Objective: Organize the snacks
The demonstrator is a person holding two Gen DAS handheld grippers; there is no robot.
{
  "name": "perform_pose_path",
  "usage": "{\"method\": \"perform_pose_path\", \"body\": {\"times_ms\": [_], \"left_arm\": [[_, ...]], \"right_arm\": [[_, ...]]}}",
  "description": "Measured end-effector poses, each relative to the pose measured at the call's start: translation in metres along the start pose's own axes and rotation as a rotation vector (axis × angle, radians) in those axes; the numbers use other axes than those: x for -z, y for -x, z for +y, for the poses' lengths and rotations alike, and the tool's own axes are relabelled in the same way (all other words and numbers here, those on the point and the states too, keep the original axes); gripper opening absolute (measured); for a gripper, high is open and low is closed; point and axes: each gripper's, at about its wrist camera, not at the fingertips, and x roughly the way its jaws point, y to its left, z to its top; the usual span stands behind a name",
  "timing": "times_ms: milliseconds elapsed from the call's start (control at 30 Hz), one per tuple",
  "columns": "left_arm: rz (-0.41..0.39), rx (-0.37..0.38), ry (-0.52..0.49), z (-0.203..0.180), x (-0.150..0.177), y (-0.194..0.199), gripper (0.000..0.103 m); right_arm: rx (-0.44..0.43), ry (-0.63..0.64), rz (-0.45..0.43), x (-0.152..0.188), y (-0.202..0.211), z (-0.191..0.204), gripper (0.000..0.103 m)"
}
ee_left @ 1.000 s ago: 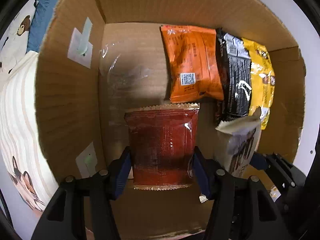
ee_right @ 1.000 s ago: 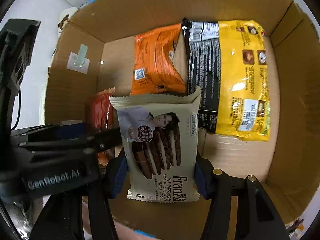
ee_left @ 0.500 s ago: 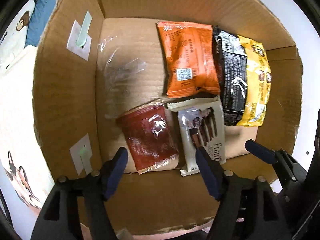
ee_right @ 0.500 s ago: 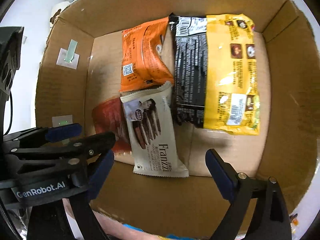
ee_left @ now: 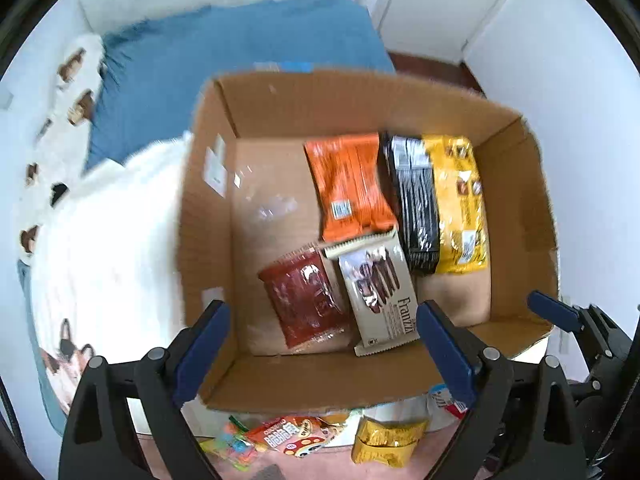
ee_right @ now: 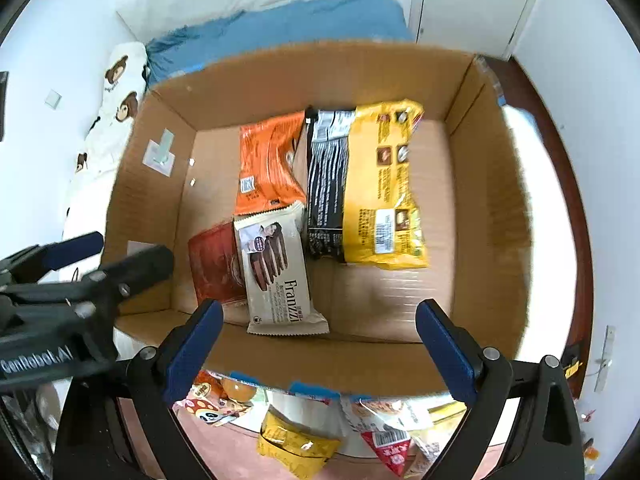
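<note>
An open cardboard box holds several snack packets. A dark red packet and a cream Franzzi biscuit packet lie side by side near the front. Behind them lie an orange packet, a black packet and a yellow packet. My left gripper is open and empty above the box's front edge. My right gripper is open and empty, to the right of the left one.
Loose snacks lie on the floor before the box: an orange-red pack, a gold pack and a red triangular pack. A bed with a blue blanket and white bedding stands behind and left.
Both grippers let go of their packets, the red one and the Franzzi one, which now lie in the box. Both grippers opened wide and pulled back and up out of the box.
</note>
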Motion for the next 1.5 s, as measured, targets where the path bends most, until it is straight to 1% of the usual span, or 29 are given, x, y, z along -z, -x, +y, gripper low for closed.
{"method": "perform_pose_path", "body": {"times_ms": [100, 133, 200, 267, 333, 467, 533, 633, 733, 800, 933, 1033, 1133, 1167, 1233, 1300, 1400, 1467, 1500], "left_arm": [[-0.073, -0.016, 0.0, -0.003, 0.011, 0.023, 0.095], [-0.088, -0.017, 0.001, -0.006, 0.01, 0.025, 0.095], [-0.119, -0.008, 0.009, -0.009, 0.017, 0.036, 0.095], [-0.153, -0.006, 0.014, -0.008, 0.028, 0.049, 0.095], [-0.18, -0.002, 0.022, -0.009, 0.039, 0.061, 0.095], [-0.218, 0.007, 0.042, -0.008, 0.056, 0.075, 0.095], [-0.229, 0.0, 0.048, -0.008, 0.063, 0.081, 0.095], [-0.233, 0.004, 0.087, -0.003, 0.078, 0.082, 0.095], [-0.208, 0.004, 0.135, 0.004, 0.101, 0.069, 0.095], [-0.155, 0.022, 0.173, 0.01, 0.115, 0.047, 0.095], [0.003, 0.076, 0.288, 0.025, 0.142, -0.013, 0.095], [0.087, 0.095, 0.364, 0.034, 0.151, -0.048, 0.095], [0.144, 0.095, 0.43, 0.04, 0.153, -0.075, 0.095], [0.162, 0.096, 0.452, 0.042, 0.153, -0.084, 0.095], [0.195, 0.097, 0.492, 0.046, 0.154, -0.099, 0.095], [0.211, 0.111, 0.531, 0.05, 0.154, -0.11, 0.095], [0.208, 0.117, 0.568, 0.055, 0.15, -0.124, 0.093], [0.193, 0.093, 0.56, 0.057, 0.15, -0.127, 0.078], [0.184, 0.089, 0.546, 0.057, 0.15, -0.126, 0.072]], "right_arm": [[0.004, -0.013, -0.06, 0.012, 0.026, -0.003, 0.1], [-0.001, -0.02, -0.075, 0.015, 0.025, 0.0, 0.1], [-0.003, -0.03, -0.108, 0.022, 0.034, 0.003, 0.1], [-0.01, -0.04, -0.143, 0.031, 0.048, 0.003, 0.1], [-0.01, -0.041, -0.167, 0.038, 0.052, 0.006, 0.101], [-0.031, -0.053, -0.192, 0.053, 0.061, 0.006, 0.102], [-0.057, -0.075, -0.192, 0.062, 0.063, 0.002, 0.102], [-0.089, -0.091, -0.185, 0.075, 0.06, -0.007, 0.102], [-0.114, -0.148, -0.137, 0.093, 0.044, -0.027, 0.102], [-0.139, -0.232, -0.086, 0.104, 0.024, -0.045, 0.102], [-0.225, -0.488, 0.026, 0.129, -0.032, -0.082, 0.102], [-0.259, -0.621, 0.06, 0.14, -0.062, -0.092, 0.098], [-0.256, -0.696, 0.061, 0.141, -0.083, -0.093, 0.097], [-0.244, -0.71, 0.053, 0.139, -0.087, -0.092, 0.097], [-0.213, -0.727, 0.04, 0.134, -0.097, -0.089, 0.092], [-0.17, -0.733, 0.056, 0.128, -0.107, -0.086, 0.071], [-0.139, -0.693, 0.068, 0.124, -0.116, -0.078, 0.064], [-0.132, -0.622, 0.082, 0.122, -0.115, -0.072, 0.058], [-0.14, -0.582, 0.088, 0.122, -0.113, -0.07, 0.057]]}}
